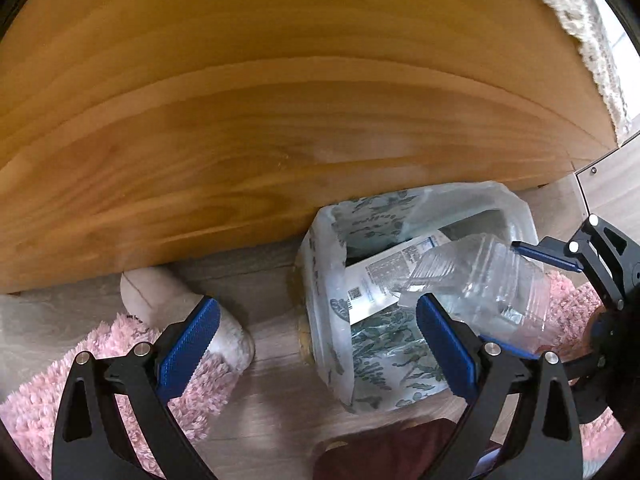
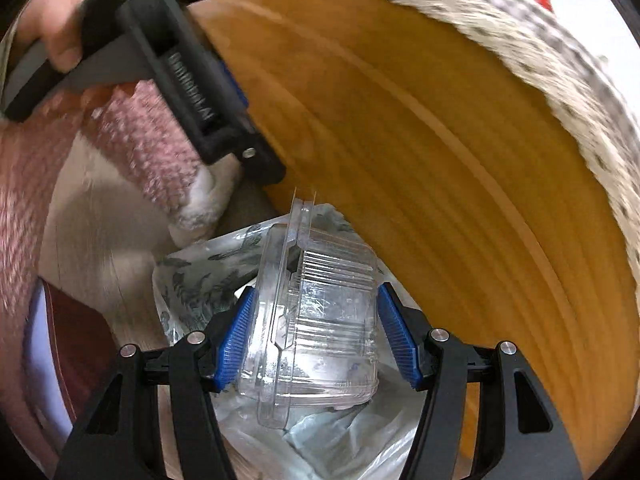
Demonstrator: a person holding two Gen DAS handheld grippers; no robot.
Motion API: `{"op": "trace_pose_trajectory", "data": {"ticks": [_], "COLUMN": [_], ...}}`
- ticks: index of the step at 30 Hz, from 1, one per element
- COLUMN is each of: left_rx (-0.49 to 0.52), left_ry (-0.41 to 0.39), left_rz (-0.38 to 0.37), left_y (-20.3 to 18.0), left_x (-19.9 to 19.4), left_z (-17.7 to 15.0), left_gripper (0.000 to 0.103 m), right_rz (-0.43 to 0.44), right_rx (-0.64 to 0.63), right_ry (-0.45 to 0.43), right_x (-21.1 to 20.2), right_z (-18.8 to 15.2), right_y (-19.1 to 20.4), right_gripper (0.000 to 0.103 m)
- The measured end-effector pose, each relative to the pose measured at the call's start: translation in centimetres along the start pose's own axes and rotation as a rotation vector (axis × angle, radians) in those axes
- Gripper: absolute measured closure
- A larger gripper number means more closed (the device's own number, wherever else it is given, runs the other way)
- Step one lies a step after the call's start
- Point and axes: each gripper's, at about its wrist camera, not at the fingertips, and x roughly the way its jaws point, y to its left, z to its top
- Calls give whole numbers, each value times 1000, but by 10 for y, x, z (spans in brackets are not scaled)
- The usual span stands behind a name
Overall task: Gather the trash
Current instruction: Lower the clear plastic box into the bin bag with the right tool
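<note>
Right wrist view: my right claw [image 2: 316,336] is clamped on a clear plastic clamshell container [image 2: 312,320], one blue pad on each of its ribbed sides.
Container: it hangs in my grip tilted on edge, its hinged rim pointing away from me, right over the mouth of the trash bin [image 2: 188,276].
Trash bin: a small bin lined with a translucent bag printed with green leaves; it stands on the floor just beside the wooden panel [image 2: 440,200].
Left wrist view: my left claw [image 1: 316,344] is spread wide with nothing between its blue pads [image 1: 188,344]; it points down at the floor beside the bin.
Bin from the left: the bag's edge [image 1: 324,272] is folded over the rim, and a white printed wrapper [image 1: 384,276] lies inside it.
Container from the left: the clamshell [image 1: 484,284] sits above the bin's right half, partly over the wrapper, with my right claw's fingers [image 1: 544,256] coming in from the right edge.
Floor: pale wood-look boards [image 1: 272,412], with a fluffy pink rug [image 1: 120,360] on the left and more of it on the right behind the container.
Slipper: a pale plush slipper [image 1: 172,300] lies half on the rug, just under the wooden panel's lower edge.
My left hand: seen from the right wrist, it wraps the black handle [image 2: 56,32] at the upper left.
Blur: the right wrist picture is smeared, so fine detail on the rug and the panel is lost.
</note>
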Motion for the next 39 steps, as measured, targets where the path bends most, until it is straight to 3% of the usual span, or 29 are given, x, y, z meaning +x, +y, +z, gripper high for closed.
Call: {"op": "trace_pose_trajectory", "data": {"ticks": [9, 18, 23, 27, 33, 36, 39], "left_rx": [-4, -111, -137, -140, -135, -145, -143], "left_ry": [69, 112, 131, 140, 154, 155, 161], "left_rz": [26, 42, 29, 26, 21, 22, 21], "left_y": [9, 43, 51, 51, 48, 49, 49], "left_x": [18, 29, 33, 35, 36, 36, 37], "left_z": [2, 0, 1, 3, 3, 3, 2], "left_gripper": [8, 8, 8, 8, 8, 8, 8], "right_rz": [129, 286, 371, 422, 483, 544, 535], "right_rx": [-188, -370, -430, -431, -461, -408, -397], "right_ry": [81, 60, 92, 40, 56, 41, 39], "right_x": [26, 52, 82, 91, 90, 77, 81], "right_z": [7, 17, 4, 1, 1, 10, 9], "right_y": [9, 27, 28, 31, 36, 32, 34], "right_gripper": [43, 43, 44, 44, 44, 44, 44]}}
